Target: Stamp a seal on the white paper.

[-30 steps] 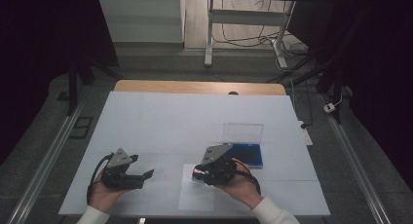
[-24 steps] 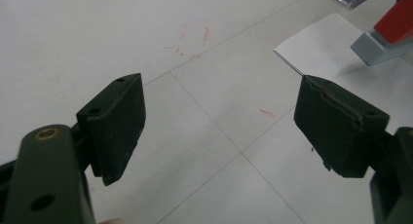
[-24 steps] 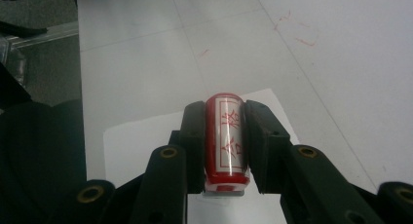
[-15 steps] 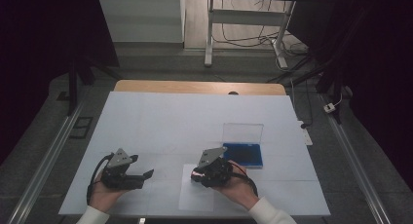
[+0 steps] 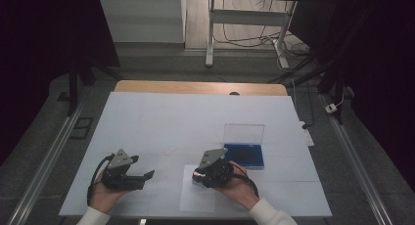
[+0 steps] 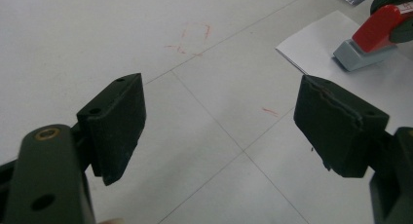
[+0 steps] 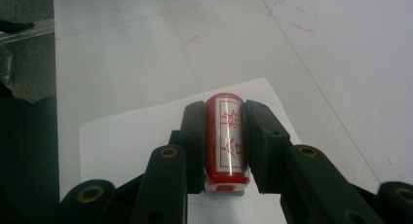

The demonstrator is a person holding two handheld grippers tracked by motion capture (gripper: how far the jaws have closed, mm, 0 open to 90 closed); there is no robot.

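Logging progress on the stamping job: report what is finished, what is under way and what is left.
Done: the blue ink pad case lies open and the right claw is shut on the red cylindrical stamp. In hand: the stamp's grey base sits on the white paper sheet. Left: lifting it; whether a print is made cannot be told. The left claw is open, idle.

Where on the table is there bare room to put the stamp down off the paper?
The wide far stretch of the table, behind both hands and left of the blue ink pad case, is bare. So is the strip between the left hand-held gripper and the paper sheet. It is crowded around the right hand-held gripper holding the stamp.
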